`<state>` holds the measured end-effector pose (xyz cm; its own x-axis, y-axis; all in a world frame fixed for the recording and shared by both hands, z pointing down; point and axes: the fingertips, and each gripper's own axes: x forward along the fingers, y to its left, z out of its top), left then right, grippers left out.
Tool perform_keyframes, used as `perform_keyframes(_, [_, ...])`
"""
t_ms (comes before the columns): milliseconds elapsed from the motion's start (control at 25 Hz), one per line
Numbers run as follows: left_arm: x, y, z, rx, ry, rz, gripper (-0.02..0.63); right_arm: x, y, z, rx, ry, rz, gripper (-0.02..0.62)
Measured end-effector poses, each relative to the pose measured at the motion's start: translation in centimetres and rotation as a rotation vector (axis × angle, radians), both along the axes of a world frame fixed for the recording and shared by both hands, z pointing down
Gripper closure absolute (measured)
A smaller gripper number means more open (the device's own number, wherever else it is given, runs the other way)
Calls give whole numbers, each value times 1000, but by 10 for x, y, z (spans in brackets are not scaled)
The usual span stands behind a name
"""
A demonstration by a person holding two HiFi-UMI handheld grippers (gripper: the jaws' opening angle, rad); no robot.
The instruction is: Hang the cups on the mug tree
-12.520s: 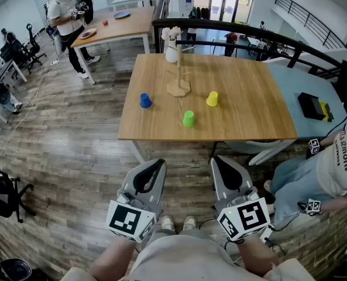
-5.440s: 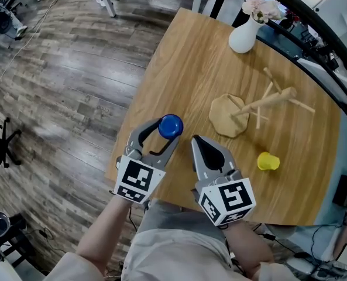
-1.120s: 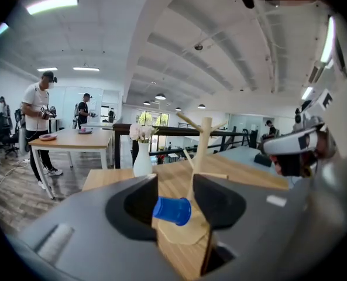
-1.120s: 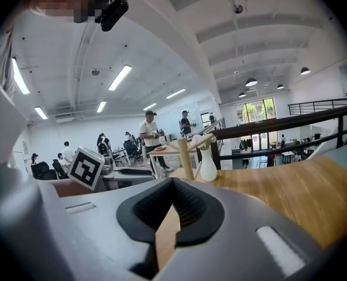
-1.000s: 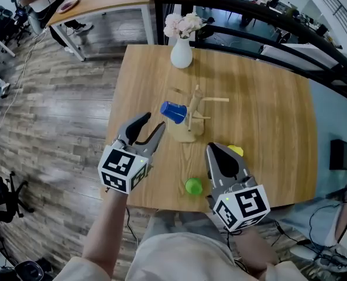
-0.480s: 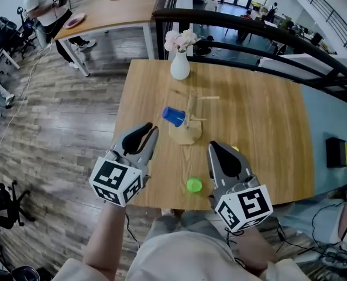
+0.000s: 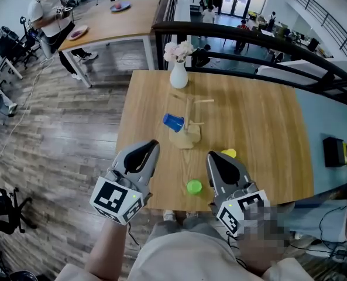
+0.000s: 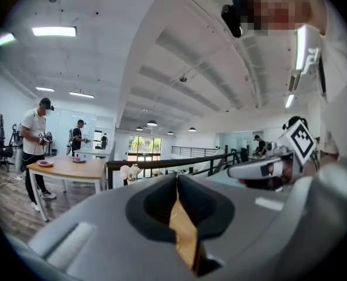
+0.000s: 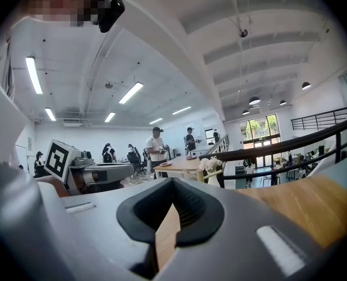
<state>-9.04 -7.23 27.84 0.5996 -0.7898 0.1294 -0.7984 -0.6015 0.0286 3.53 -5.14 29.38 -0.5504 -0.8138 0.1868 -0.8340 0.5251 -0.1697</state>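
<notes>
Blue cup (image 7: 173, 122) on the mug tree (image 7: 188, 130), middle of the desk (image 7: 261, 139). Green cup (image 7: 193, 187) by the near edge, yellow cup (image 7: 229, 153) just behind. Vase (image 7: 178, 78) at the far edge. Left gripper (image 7: 153, 144) with jaws just closing, now shut, empty. Right gripper (image 7: 211, 157) with jaws shut, empty.
</notes>
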Motion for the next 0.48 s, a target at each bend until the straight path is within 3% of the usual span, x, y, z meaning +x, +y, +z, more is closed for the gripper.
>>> perform_keyframes(480, [8, 36, 14, -32, -3, 41, 604, -1, 16, -2, 4, 15, -22, 594])
